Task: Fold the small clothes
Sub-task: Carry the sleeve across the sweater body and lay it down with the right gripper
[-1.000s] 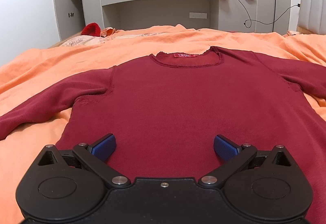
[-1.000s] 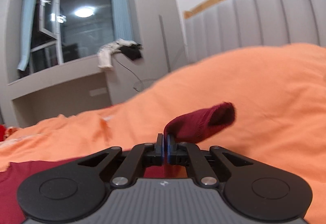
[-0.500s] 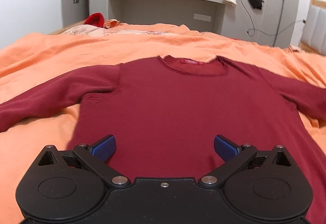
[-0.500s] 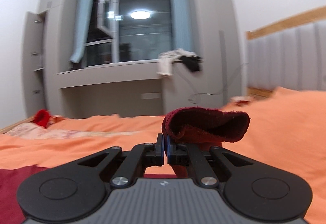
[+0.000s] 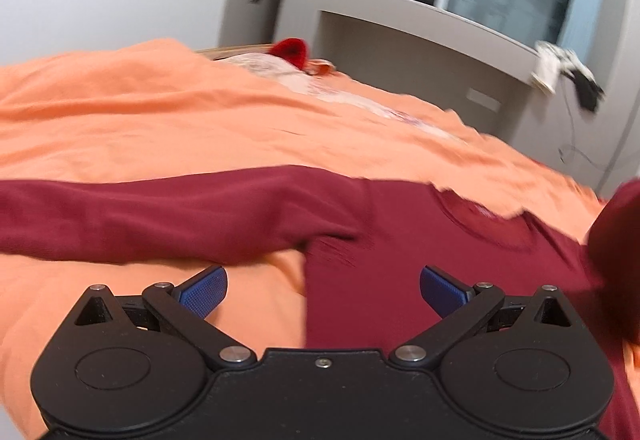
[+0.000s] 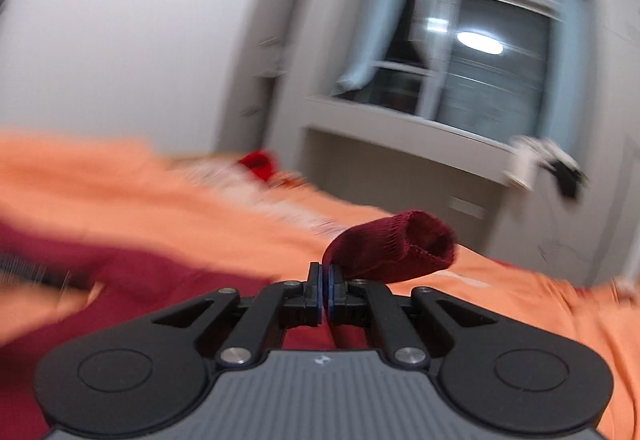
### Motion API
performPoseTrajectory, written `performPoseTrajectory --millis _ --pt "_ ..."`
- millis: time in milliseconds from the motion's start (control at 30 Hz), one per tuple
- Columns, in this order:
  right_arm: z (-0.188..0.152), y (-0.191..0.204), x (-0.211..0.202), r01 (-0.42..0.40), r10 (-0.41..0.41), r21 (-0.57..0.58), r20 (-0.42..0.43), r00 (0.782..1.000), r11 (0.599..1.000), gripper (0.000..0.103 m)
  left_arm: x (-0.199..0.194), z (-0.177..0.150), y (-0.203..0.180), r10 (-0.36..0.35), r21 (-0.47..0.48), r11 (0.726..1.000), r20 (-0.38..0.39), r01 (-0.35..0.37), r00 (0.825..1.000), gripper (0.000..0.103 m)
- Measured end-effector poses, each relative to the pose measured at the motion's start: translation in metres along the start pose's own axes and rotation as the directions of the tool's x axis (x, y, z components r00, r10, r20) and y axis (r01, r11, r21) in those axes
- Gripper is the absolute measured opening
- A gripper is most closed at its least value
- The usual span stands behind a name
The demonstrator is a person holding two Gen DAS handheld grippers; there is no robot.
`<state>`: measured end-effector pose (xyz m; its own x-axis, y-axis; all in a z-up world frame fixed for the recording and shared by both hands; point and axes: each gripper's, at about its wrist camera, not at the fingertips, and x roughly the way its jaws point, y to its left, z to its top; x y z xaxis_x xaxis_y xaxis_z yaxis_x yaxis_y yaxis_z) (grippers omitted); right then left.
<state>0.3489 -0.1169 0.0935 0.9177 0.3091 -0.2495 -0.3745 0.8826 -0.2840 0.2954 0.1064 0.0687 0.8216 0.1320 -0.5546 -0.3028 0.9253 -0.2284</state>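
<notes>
A dark red long-sleeved top (image 5: 400,264) lies flat on the orange bedspread (image 5: 160,127), with its left sleeve (image 5: 140,220) stretched out toward the left. My left gripper (image 5: 323,288) hovers open over the armpit area, nothing between its blue pads (image 5: 202,290). In the right wrist view my right gripper (image 6: 322,290) is shut on the cuff of the other sleeve (image 6: 396,250), which sticks up past the fingertips with its open end showing. That lifted sleeve (image 5: 618,256) also looms at the right edge of the left wrist view.
A bright red garment (image 5: 290,49) and a pale patterned cloth (image 5: 320,87) lie at the far side of the bed. Beyond stand a grey built-in cabinet and window ledge (image 5: 420,11), with white and black clothes (image 5: 560,67) hanging off it.
The right gripper has swept left across the bed carrying the sleeve cuff, away from the padded headboard. The left gripper has shifted left and rolled, so the left sleeve now fills its view.
</notes>
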Motion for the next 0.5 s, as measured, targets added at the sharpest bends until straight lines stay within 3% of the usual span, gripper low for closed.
performPoseTrajectory --millis 133,267,400,500 --pt "-0.016 0.062 0.019 -0.117 0.102 -0.18 -0.089 0.991 0.977 0.002 0.001 0.006 0.018 0.021 -0.069 0.997 -0.005 -0.021 1.0 0.102" --pt "-0.036 0.107 0.023 -0.184 0.133 -0.337 -0.168 0.977 0.923 0.003 0.002 0.008 0.024 0.03 -0.095 0.995 -0.01 -0.031 0.999 0.102" --pt "-0.053 0.128 0.018 -0.24 0.153 -0.45 -0.221 0.963 0.86 0.003 0.003 0.007 0.021 0.022 -0.084 0.996 -0.009 -0.022 1.0 0.102" --pt "-0.066 0.126 0.006 -0.261 0.172 -0.476 -0.224 0.959 0.84 0.004 0.006 0.005 0.017 0.005 -0.072 0.997 -0.009 -0.006 1.0 0.102"
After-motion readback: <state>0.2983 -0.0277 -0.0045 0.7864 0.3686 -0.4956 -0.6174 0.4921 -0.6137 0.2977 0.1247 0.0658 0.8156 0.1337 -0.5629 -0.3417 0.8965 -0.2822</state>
